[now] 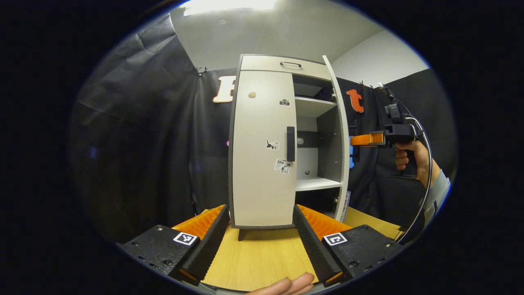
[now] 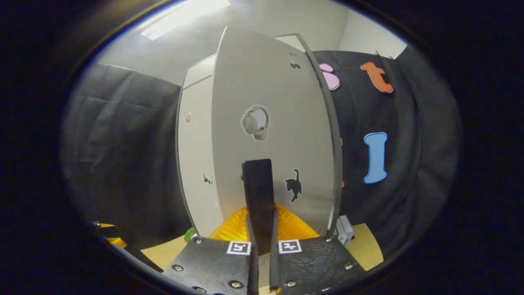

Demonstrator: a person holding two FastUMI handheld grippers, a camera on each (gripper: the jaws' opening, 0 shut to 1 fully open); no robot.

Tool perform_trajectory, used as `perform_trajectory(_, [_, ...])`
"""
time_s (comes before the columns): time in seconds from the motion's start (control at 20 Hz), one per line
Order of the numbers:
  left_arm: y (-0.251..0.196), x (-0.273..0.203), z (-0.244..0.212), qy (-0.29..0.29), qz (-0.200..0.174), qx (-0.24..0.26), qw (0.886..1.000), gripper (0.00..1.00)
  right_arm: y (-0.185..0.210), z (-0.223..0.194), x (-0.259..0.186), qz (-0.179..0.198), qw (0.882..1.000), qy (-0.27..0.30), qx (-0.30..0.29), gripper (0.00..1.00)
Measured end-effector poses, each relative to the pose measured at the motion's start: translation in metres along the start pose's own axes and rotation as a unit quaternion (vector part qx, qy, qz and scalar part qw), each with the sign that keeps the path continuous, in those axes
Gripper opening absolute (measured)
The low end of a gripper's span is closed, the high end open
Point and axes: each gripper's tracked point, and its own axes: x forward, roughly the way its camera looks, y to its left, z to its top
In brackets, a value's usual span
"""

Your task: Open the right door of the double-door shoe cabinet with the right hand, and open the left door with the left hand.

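A pale wooden tabletop (image 1: 262, 258) stretches ahead between the jaws, backed beyond them by a creased black cloth wall (image 1: 135, 123), with a plain white wall (image 1: 380, 57) above to the right and a bright ceiling light panel (image 1: 229, 5) glowing overhead.

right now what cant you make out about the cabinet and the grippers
- Left gripper view: the open right door stands edge-on, hiding its handle and the far right gripper's fingers.
- Left gripper view: the lower compartment is too dark to tell contents.
- Right gripper view: the right door fills the front and hides the shelves.
- Stickers: too small.
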Motion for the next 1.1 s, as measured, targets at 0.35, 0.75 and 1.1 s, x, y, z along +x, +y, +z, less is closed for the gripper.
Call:
perform_trajectory(0.35, [-0.03,0.001,-0.007,0.001,-0.042,-0.007,0.999,0.96,-0.029,0.002,-0.01,-0.042,0.999,0.001,-0.013,0.09])
perform_trajectory(0.75, [-0.036,0.005,-0.008,-0.002,-0.049,-0.011,0.999,0.96,-0.083,0.008,-0.011,-0.116,0.993,-0.014,-0.004,0.01])
perform_trajectory(1.1, [-0.02,0.024,-0.02,0.021,-0.025,-0.018,0.999,0.96,-0.082,0.004,-0.015,-0.067,0.997,-0.014,0.034,0.01])
